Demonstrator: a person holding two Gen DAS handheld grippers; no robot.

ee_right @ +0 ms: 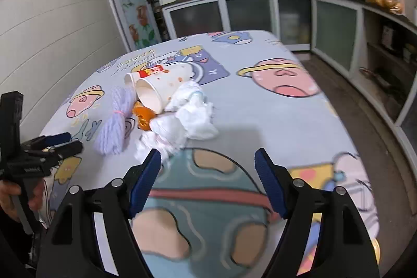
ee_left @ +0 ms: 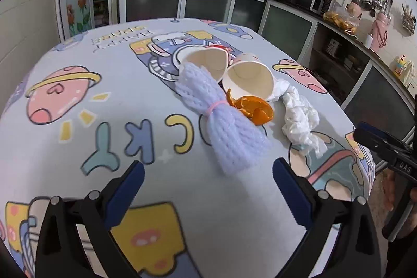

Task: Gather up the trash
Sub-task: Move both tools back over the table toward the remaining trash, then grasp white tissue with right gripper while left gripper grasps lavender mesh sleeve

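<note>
A pile of trash lies on the cartoon-print tablecloth (ee_left: 78, 147): a white foam fruit net (ee_left: 221, 119) tied with a pink band, orange peel (ee_left: 251, 107), two tipped paper cups (ee_left: 247, 80), and crumpled white tissue (ee_left: 299, 119). My left gripper (ee_left: 208, 173) is open and empty, just short of the net's near end. In the right wrist view the cups (ee_right: 156, 93), peel (ee_right: 143, 117), net (ee_right: 114, 121) and tissue (ee_right: 187, 119) lie ahead and left. My right gripper (ee_right: 208, 160) is open and empty, its left fingertip (ee_right: 152, 160) close to the tissue's near edge.
The table's right edge drops to the floor (ee_right: 365, 108). Kitchen cabinets (ee_left: 208, 1) and a counter with basins and bottles run behind and along the right. The right gripper shows at the left view's right edge (ee_left: 385, 147); the left gripper shows at the right view's left edge (ee_right: 47, 147).
</note>
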